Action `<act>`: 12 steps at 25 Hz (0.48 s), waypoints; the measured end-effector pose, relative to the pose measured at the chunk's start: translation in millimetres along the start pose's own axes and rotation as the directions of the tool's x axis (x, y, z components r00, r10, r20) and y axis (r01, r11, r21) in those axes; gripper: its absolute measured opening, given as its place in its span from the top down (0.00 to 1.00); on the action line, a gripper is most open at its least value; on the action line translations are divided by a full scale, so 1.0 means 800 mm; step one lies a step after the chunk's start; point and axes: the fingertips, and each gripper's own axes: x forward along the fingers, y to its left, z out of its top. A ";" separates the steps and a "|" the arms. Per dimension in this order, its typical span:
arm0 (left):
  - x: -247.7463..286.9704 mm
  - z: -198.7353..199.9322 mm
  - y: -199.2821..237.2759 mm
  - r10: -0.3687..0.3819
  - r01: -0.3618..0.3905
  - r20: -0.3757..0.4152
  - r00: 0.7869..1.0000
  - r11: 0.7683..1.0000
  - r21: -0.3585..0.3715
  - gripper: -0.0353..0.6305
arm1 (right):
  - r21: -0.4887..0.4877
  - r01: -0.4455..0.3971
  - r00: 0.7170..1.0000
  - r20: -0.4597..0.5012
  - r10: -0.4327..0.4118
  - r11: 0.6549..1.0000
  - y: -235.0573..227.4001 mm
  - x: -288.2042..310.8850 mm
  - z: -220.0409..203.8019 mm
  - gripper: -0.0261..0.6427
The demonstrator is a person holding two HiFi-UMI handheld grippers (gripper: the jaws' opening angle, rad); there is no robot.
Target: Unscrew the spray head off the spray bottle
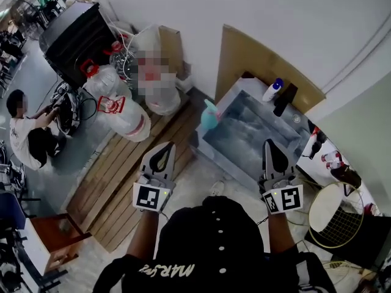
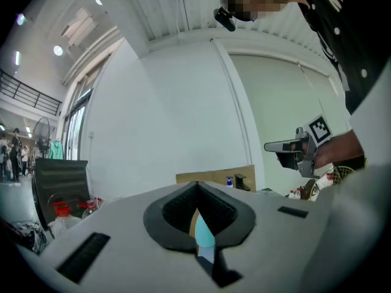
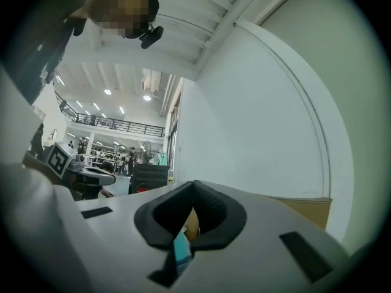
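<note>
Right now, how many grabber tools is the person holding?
2. The left gripper is above the wooden boards; the right gripper is by the near edge of the sink. None seems hidden.

Left gripper [image 1: 165,149], right gripper [image 1: 269,146]: level, parallel, jaws together.

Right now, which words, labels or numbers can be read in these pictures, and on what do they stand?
"MARS", upside down, more letters unclear: the person's black top.
Red label on a water jug: too blurred to read.
Square markers on the left claw and right claw: patterns, no words.
</note>
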 end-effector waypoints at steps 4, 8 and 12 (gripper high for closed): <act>0.038 -0.003 0.002 -0.009 0.009 -0.014 1.000 1.000 0.000 0.91 | 0.002 -0.046 0.998 -0.034 0.046 0.999 -0.020 0.029 -0.014 0.94; 0.055 -0.024 0.003 -0.006 0.007 -0.068 0.998 1.000 0.009 0.91 | 0.019 -0.100 0.992 -0.077 0.101 0.995 -0.026 0.051 -0.031 0.94; 0.072 -0.057 0.003 -0.050 0.049 -0.135 0.990 0.999 -0.011 0.91 | 0.046 -0.142 0.982 -0.120 0.147 0.989 -0.022 0.079 -0.052 0.94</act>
